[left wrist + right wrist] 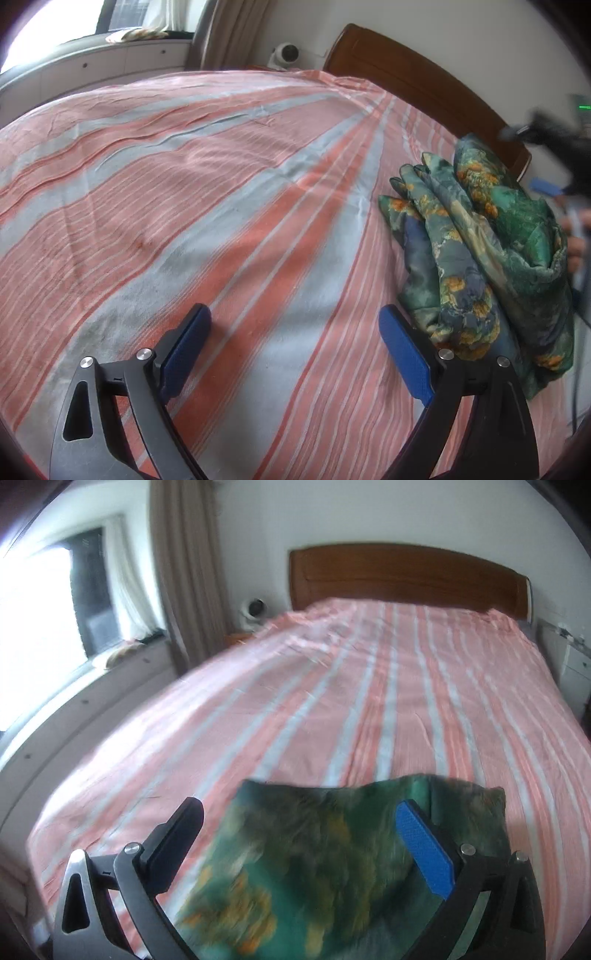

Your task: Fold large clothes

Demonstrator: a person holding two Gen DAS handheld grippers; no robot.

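In the left wrist view, the left gripper is sitting at the bottom centre of the frame with its jaws spread wide and released, gripping nothing; only the striped bedsheet is showing between its blue pads. Just to the right of its right finger, along the right side of the frame, a green floral garment is lying bunched in loose folds on the bed, near the bed's edge. At the far right edge, blurred, the right gripper and part of a hand are appearing beside the cloth. In the right wrist view, the right gripper is at the bottom of the frame, its jaws also parted and not clenched on anything, while the garment is filling the lower centre between and beneath them, smeared by motion. Beyond it the sheet is stretching up the frame to a wooden headboard at upper centre, with a curtain and a bright window at upper left. The work appears to be at its start: the cloth is still crumpled. To do this step well, each gripper should be pinching a single edge or corner, not the whole bundle, then drawing the fabric apart and flat across the open sheet.
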